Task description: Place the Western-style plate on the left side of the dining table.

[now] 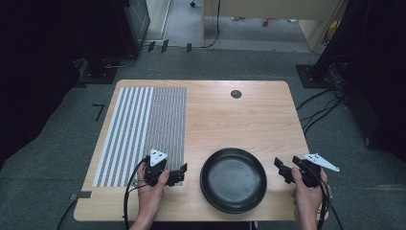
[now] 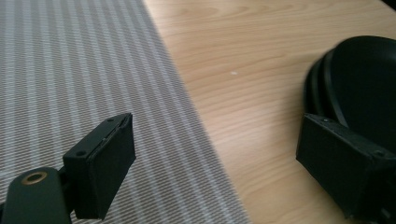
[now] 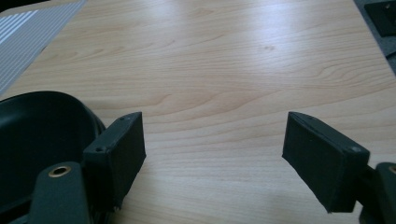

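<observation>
A wooden tabletop [image 1: 225, 115] stands on grey carpet, with a striped mat [image 1: 143, 129] covering its left part. The mat's left half carries broad grey and white stripes; its right half carries much finer ones. A small dark round hole [image 1: 236, 94] sits near the far edge of the tabletop, about mid-width.

A black plate [image 1: 233, 179] lies at the near edge, a little right of centre, on bare wood and apart from the mat. It is empty and glossy, with a raised rim.

The left claw [image 1: 182, 171] is held in the person's left hand [image 1: 152, 189] over the near right corner of the mat, just left of the plate and pointing toward it. In the left gripper view its jaws stand wide apart with nothing between them: one jaw over the fine stripes of the mat [image 2: 70, 70], the other in front of the plate [image 2: 359, 79] rim, with bare tabletop [image 2: 261, 51] between.

The right claw [image 1: 281, 169] is held in the right hand [image 1: 306, 191] just right of the plate, pointing left and far, near but not touching the rim. In the right gripper view its jaws are also spread wide and empty, over bare tabletop [image 3: 224, 70]; the plate [image 3: 42, 126] shows beside the left jaw, and a corner of the mat [image 3: 28, 32] lies at the far left.

A cable [image 1: 128, 191] trails from the left claw toward the near edge.
</observation>
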